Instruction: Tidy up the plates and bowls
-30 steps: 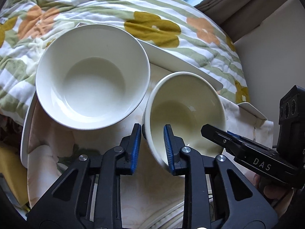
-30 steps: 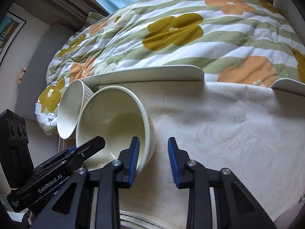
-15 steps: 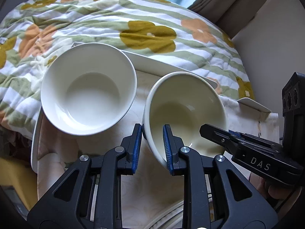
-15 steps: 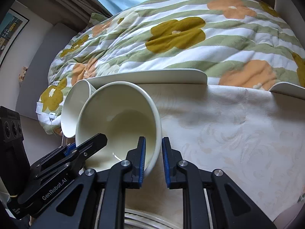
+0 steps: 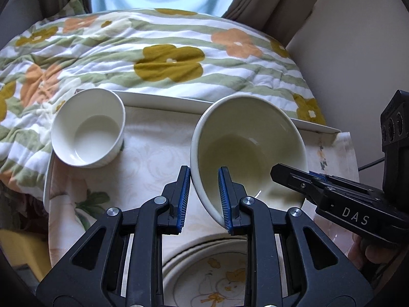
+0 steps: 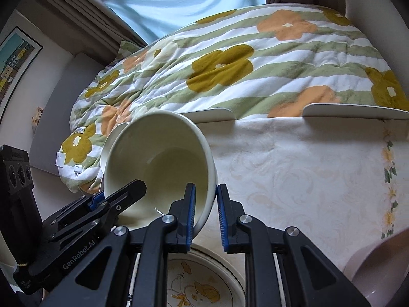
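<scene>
Now, left wrist view: my left claw clamps the cream bowl rim, lifted off the counter since a second ago. Right wrist view: my right claw has closed on the opposite rim; transfer can proceed.

left tool: black, blue ribbed pads, silver screws | right tool: same, "DAS" lettering

Cloth-covered tray table, 1 white bowl, patterned plates
</scene>
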